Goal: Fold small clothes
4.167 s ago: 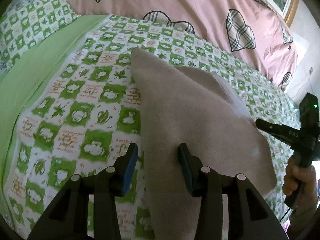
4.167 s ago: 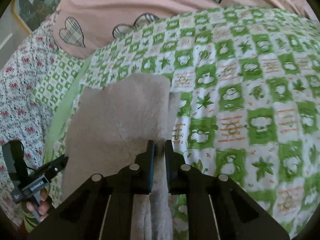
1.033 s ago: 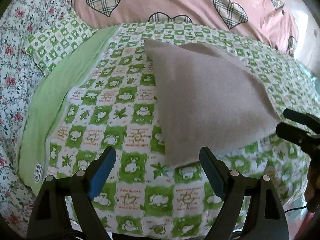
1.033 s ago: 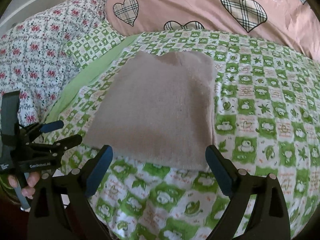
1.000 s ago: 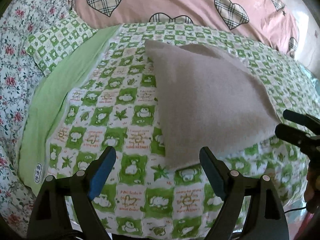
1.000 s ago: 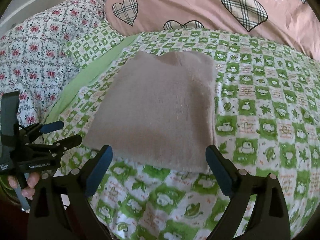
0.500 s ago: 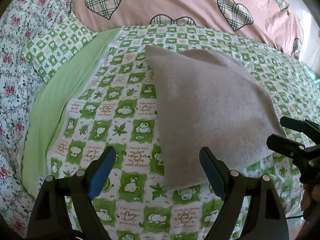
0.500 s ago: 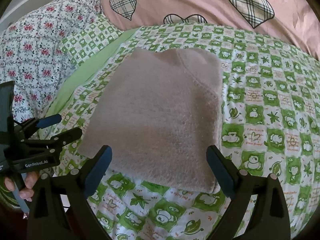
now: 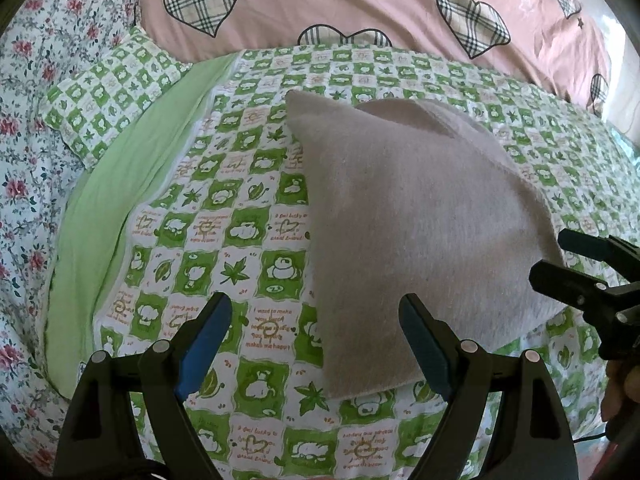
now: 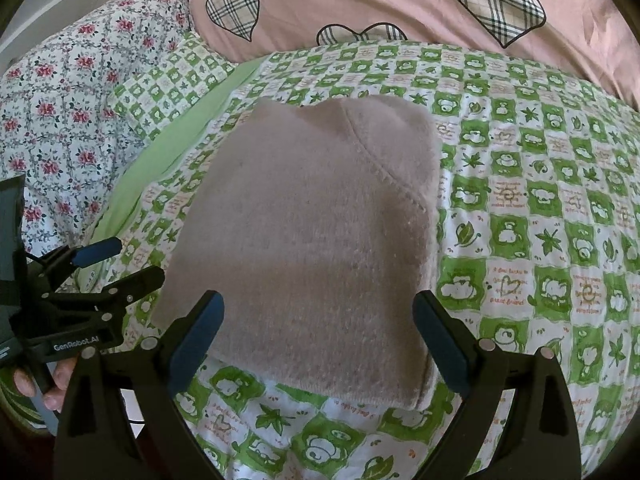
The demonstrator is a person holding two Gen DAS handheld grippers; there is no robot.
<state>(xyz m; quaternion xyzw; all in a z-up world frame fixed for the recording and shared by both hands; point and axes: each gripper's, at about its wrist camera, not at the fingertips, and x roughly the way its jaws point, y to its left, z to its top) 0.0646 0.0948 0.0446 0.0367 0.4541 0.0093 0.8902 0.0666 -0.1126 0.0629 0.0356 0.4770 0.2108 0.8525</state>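
Both grippers have let go and pulled back. The left gripper (image 9: 312,344) and right gripper (image 10: 318,334) are spread wide (it says "GenRobot.AI"). The folded gray cloth (image 10: 316,240) lies flat on the green checked blanket (image 10: 540,208).

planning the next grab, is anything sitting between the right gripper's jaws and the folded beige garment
Nothing visible does. The right gripper has its jaws open just short of the near edge of the beige garment, which lies flat on the green checked quilt. The left gripper is off to the side.
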